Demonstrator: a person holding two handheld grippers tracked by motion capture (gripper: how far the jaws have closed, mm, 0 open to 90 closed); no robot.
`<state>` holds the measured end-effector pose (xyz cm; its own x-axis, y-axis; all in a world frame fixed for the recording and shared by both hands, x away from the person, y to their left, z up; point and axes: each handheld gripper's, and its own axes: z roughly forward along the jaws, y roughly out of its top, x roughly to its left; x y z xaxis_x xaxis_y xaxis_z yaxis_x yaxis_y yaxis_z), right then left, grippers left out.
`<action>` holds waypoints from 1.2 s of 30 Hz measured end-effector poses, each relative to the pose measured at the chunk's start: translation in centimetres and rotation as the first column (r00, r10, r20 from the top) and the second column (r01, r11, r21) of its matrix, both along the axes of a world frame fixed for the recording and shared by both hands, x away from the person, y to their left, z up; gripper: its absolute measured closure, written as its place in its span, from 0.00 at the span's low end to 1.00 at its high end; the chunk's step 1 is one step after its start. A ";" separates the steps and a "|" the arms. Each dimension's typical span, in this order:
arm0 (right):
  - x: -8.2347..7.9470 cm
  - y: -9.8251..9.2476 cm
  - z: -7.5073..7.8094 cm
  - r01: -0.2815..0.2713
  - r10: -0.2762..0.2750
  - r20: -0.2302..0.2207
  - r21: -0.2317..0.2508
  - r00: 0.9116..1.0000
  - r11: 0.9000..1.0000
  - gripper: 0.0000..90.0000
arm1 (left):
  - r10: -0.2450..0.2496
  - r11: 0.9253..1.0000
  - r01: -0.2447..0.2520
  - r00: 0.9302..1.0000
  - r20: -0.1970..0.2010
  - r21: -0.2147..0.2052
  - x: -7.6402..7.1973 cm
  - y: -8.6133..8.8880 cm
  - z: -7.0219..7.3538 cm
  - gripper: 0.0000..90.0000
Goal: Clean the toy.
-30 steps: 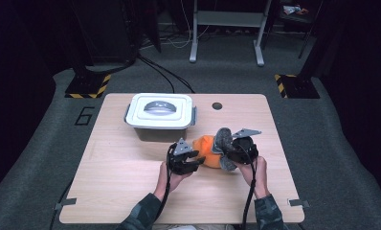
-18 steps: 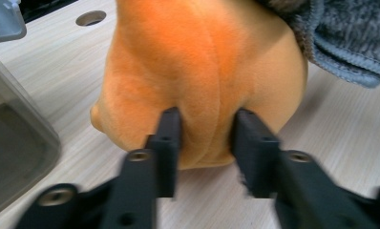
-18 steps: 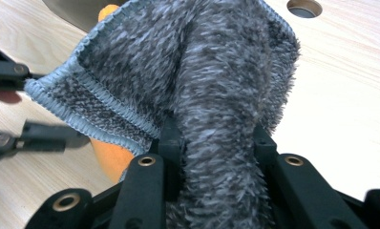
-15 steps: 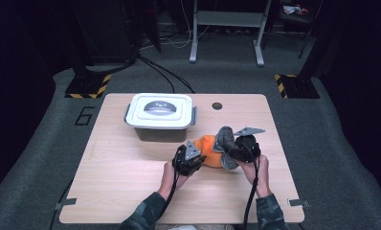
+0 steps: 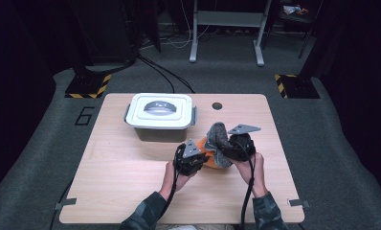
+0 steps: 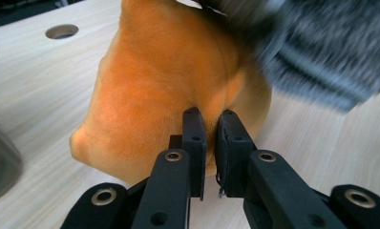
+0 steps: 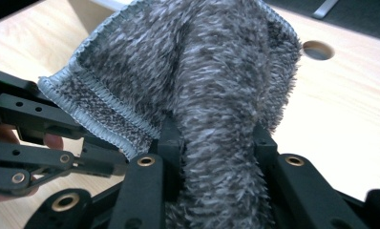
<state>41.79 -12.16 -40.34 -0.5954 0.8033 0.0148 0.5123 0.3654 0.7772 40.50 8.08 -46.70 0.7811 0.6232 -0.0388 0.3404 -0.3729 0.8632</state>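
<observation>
A lidded container [image 5: 159, 116] is set toward the far left of the table [image 5: 107, 191]. Just in front of it and to its right, two cloths [image 5: 216, 143] are bunched together, flanked by the left gripper [image 5: 194, 157] and right gripper [image 5: 232, 146].

We are reaching in from the near edge with both forearms in camouflage-patterned sleeves, each hand gripping a black two-jaw claw. Our left claw [image 5: 198, 155] is pointing toward the right one, and its jaws have just been closing, now nearly together on a fold of soft stuff. Our right claw [image 5: 225, 145] is sitting just beside it, slightly farther forward, its jaws clamping a thick bunch of fabric.
</observation>
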 end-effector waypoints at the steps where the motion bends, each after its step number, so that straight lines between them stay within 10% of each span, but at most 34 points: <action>1: 0.2 0.3 -0.2 0.000 0.000 0.004 -0.019 1.000 1.000 0.74 | -0.002 1.000 0.002 1.000 -0.013 0.000 0.0 0.1 0.0 0.92; 36: 1.9 -4.7 -5.2 0.171 -0.175 -0.108 -0.044 0.979 0.984 0.73 | 0.050 0.999 -0.050 0.997 -0.055 -0.007 0.8 1.3 -1.1 0.91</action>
<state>43.70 -16.86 -45.56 -0.4432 0.8953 0.0442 0.6527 0.2885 0.7005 41.27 9.39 -47.80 0.7457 0.6607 -0.0862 0.4050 -0.3467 0.8460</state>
